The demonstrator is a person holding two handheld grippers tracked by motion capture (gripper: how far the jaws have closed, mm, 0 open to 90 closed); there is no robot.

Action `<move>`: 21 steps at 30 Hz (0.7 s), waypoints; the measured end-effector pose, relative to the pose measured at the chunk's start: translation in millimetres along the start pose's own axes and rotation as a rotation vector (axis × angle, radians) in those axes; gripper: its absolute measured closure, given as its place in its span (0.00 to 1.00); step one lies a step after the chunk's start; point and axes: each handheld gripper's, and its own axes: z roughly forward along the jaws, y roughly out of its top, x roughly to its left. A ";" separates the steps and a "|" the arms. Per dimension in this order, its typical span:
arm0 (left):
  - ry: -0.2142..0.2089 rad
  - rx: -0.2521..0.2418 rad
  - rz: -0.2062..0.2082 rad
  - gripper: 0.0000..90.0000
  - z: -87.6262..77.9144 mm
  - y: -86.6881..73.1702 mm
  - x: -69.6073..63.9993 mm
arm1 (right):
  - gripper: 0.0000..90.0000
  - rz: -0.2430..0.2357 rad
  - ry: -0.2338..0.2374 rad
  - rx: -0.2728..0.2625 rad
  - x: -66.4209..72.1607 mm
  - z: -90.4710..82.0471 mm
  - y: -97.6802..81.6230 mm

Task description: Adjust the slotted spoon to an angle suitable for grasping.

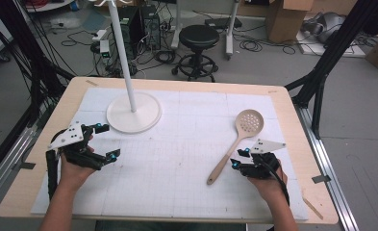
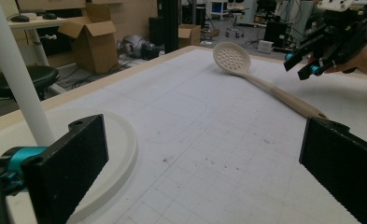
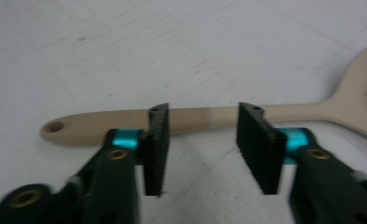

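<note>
A beige slotted spoon (image 1: 231, 153) lies flat on the white gridded mat (image 1: 177, 159), its perforated head toward the far right and its handle end with a hole toward me. My right gripper (image 1: 240, 158) hovers just right of the lower handle, tips pointing left at it. In the right gripper view the jaws (image 3: 202, 135) stand partly apart, and the spoon handle (image 3: 102, 123) runs across just beyond their tips, untouched. My left gripper (image 1: 107, 141) rests at the mat's left side, wide open and holding nothing (image 2: 200, 158). The left gripper view looks across at the spoon (image 2: 265, 86) and the right gripper (image 2: 302, 63).
A white stand with a round base (image 1: 133, 113) and a tall pole (image 1: 123, 53) sits at the back left of the mat, close to my left gripper. The wooden table edge (image 1: 302, 144) runs along the right. A black stool (image 1: 198, 36) and boxes stand on the floor beyond.
</note>
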 end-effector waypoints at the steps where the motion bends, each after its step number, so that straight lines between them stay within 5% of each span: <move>1: -0.001 0.006 -0.001 0.02 0.3 -0.2 -0.1 | 0.71 -0.007 0.008 0.004 1.4 1.3 0.1; 7: -0.002 0.009 0.003 0.02 1.2 -0.4 -0.2 | 0.99 -0.035 0.041 0.059 10.4 12.1 0.4; 12: -0.001 0.009 0.001 0.02 0.7 -0.4 0.0 | 1.00 -0.058 0.055 0.112 18.3 27.6 1.5; 21: 0.003 0.005 -0.001 0.02 -0.2 -0.1 0.3 | 1.00 -0.081 0.051 0.098 30.1 46.8 15.7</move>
